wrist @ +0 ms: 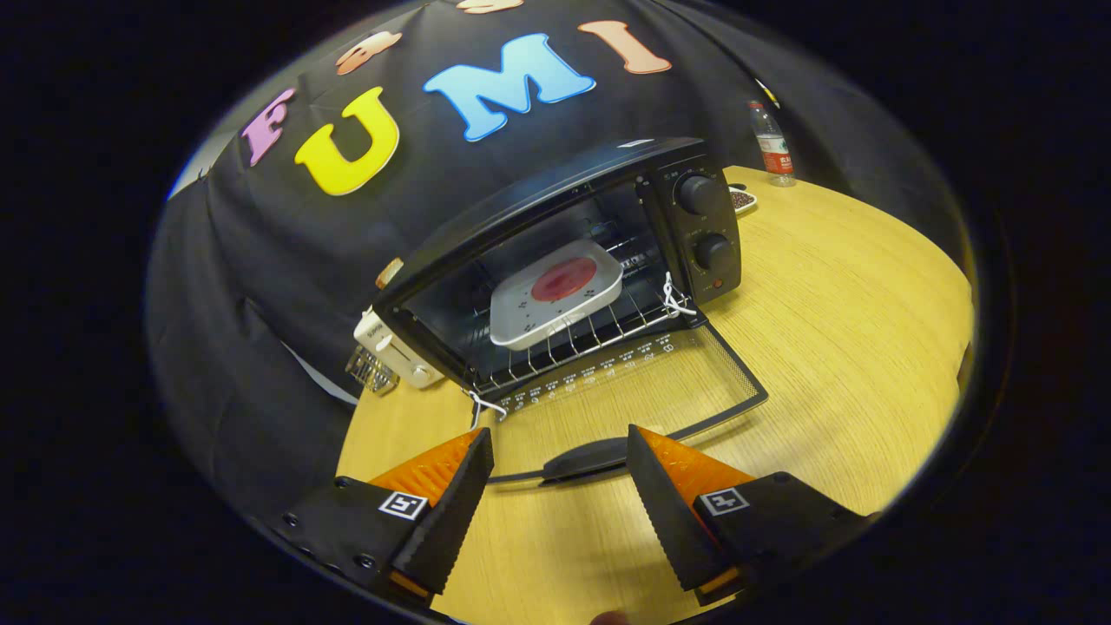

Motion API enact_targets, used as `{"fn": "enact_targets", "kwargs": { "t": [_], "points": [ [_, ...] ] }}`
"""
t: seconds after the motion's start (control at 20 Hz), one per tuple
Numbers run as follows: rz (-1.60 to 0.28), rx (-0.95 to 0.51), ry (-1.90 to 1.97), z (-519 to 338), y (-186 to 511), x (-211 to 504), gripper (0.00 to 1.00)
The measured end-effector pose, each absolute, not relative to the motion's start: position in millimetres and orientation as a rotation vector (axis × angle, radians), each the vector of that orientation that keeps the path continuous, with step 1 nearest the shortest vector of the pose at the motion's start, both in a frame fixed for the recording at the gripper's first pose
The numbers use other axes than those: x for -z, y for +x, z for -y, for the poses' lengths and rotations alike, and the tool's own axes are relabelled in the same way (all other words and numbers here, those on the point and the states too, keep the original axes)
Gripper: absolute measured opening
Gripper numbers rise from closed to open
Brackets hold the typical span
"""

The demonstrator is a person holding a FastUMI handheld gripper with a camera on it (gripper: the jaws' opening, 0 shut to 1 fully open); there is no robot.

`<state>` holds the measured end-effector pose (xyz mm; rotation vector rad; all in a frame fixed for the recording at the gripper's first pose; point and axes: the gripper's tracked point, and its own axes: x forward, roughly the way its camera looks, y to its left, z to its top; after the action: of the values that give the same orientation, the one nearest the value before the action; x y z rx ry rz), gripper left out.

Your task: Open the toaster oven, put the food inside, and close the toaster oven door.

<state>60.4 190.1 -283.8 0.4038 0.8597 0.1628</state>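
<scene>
Gripper [560, 447]: fingers spread wide apart, holding nothing; the door handle lies in the gap at their tips, touched by neither finger.
Door handle [588, 458]: dark bar on the outer edge of the lowered door, between the fingertips.
Oven door [660, 382]: glass panel folded fully down, lying flat just above the wooden table [833, 347], just ahead of the fingers.
Toaster oven [573, 260]: black, standing on the table beyond the door, cavity open toward the gripper.
Wire rack [599, 334]: inside the cavity, carrying the dish.
Food dish [555, 295]: white rounded-square plate with a red round item in its middle, resting on the rack inside the oven.
Control knobs [699, 195]: two, stacked on the oven's right panel.
White appliance [391, 347]: beside the oven's left side, kind unclear.
Small dish [743, 200]: behind the oven's right side, dark contents.
Water bottle [771, 143]: upright at the table's far edge, against the black cloth wall.
</scene>
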Motion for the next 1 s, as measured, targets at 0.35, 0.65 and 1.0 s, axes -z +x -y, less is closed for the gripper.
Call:
{"fn": "enact_targets", "kwargs": {
  "t": [0.35, 0.65, 1.0],
  "points": [
    [-0.919, -0.198, 0.185, -182.5, 39.6, 312.1, 0.98],
    [-0.985, -0.219, -0.020, -173.2, 29.8, 340.3, 0.98],
    [-1.009, -0.173, -0.064, -172.9, 35.1, 357.3, 0.99]
  ]
}}
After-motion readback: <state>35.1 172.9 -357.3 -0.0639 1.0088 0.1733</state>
